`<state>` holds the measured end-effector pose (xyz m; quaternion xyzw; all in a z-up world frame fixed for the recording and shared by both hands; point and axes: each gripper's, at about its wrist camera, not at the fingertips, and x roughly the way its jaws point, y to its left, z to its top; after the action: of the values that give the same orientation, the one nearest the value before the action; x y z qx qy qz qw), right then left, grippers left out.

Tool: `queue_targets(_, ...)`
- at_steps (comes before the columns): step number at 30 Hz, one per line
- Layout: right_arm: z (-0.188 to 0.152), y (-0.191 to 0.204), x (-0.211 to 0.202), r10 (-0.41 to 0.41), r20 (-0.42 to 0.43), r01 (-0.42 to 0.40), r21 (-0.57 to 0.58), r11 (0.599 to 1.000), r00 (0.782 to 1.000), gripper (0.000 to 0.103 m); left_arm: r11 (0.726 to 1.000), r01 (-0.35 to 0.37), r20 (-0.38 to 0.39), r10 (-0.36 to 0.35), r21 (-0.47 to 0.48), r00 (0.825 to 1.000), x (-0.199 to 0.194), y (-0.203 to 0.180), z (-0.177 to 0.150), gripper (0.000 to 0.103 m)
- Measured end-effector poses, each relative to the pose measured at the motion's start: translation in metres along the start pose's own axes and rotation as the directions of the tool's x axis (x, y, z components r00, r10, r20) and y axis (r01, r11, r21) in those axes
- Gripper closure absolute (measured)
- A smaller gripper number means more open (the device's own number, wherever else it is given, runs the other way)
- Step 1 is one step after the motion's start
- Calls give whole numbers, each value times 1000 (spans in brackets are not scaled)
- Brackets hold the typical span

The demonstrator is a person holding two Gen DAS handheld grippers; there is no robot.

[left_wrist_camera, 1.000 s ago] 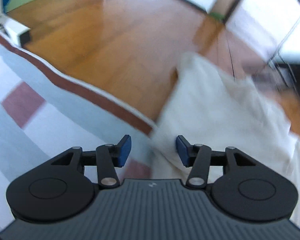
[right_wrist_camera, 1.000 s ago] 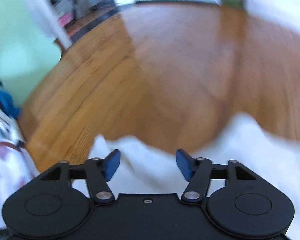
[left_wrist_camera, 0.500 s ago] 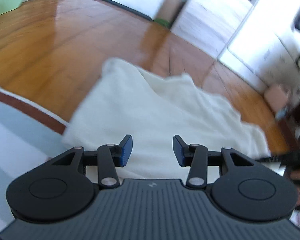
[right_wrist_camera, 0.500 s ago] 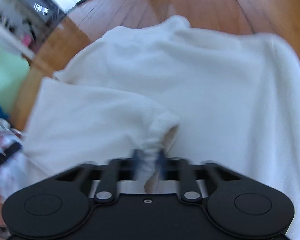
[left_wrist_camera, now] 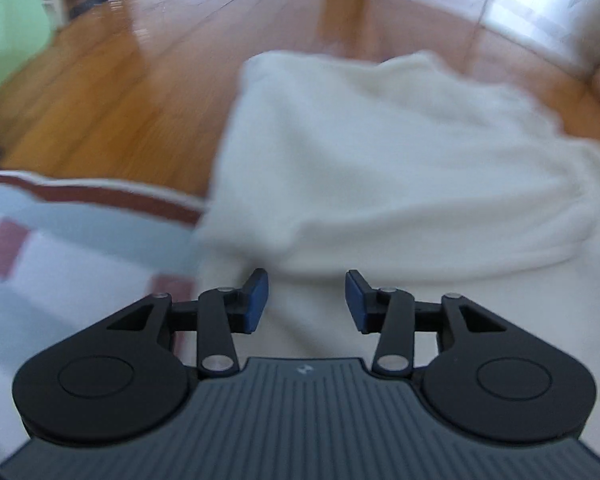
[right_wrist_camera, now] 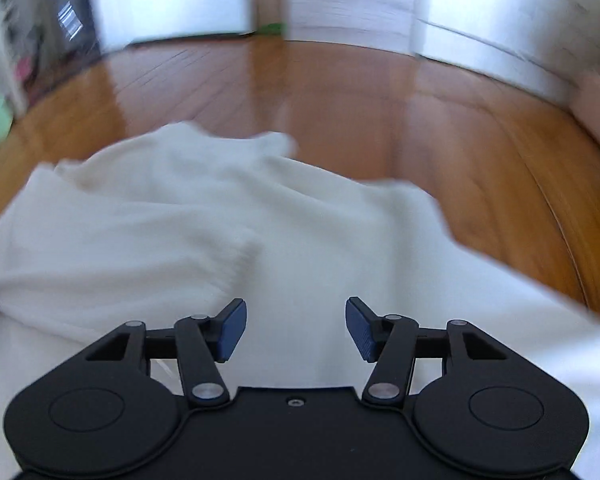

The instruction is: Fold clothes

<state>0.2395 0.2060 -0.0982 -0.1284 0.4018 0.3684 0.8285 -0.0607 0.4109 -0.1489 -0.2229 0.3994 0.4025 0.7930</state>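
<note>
The garment [left_wrist_camera: 400,168] lies spread on the wooden floor [left_wrist_camera: 132,80], its near-left edge overlapping the checked mat [left_wrist_camera: 60,240], which lies to the garment's left. A sleeve [right_wrist_camera: 120,256] lies folded across the garment's left part. The left gripper [left_wrist_camera: 307,296] sits over the garment's near edge, beside the mat; the right gripper [right_wrist_camera: 296,328] sits over the garment, just right of the sleeve's cuff.

Soft matt white fleece garment [left_wrist_camera: 400,168], glossy wood floor [left_wrist_camera: 148,72], matt blk plastic left gripper [left_wrist_camera: 306,300] w/ metal rivets.
</note>
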Motion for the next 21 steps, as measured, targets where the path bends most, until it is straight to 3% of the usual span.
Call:
queue_targets(1,-11,-23,-10,-6,2,5,68,998,1000,43,999,-32,-2,32,2,999,-5,0,-3,56)
queue_targets(3,-36,-74,-32,-21,13,18,213,977,1000,43,991,136,63,-137,18,989,-26,0,-4,58)
queue_targets(5,-59,-119,-54,-44,10,37,362,931,999,42,938,332,89,-341,102,936,-51,-16,-4,56)
queue_targets(6,-71,-139,-68,-39,10,31,441,897,999,42,917,375,94,-388,134,917,-62,-31,-6,56)
queue_targets(9,-94,-173,-93,26,58,-54,555,830,998,42,872,452,37,-466,188,884,-69,-90,-5,56)
queue_targets(11,-100,-192,-99,-3,59,-32,581,813,998,42,825,510,-13,-523,243,852,-68,-143,-2,56)
queue_targets(14,-105,-225,-96,-62,90,-12,655,756,994,42,768,557,-72,-566,315,821,-65,-219,1,52)
queue_targets(16,-111,-249,-88,-114,100,5,731,682,988,42,759,539,-92,-547,366,832,-59,-258,0,52)
queue_targets(18,-111,-266,-80,-141,86,23,774,633,986,40,759,540,-109,-542,363,834,-51,-288,0,52)
queue_targets(19,-110,-274,-76,-150,76,32,789,614,986,40,749,565,-121,-562,346,818,-45,-299,2,52)
queue_targets(20,-108,-281,-72,-158,66,42,803,594,985,40,695,624,-159,-613,356,774,-39,-313,4,53)
queue_targets(21,-107,-288,-69,-167,55,51,817,574,984,40,660,621,-161,-620,423,768,-43,-326,-2,53)
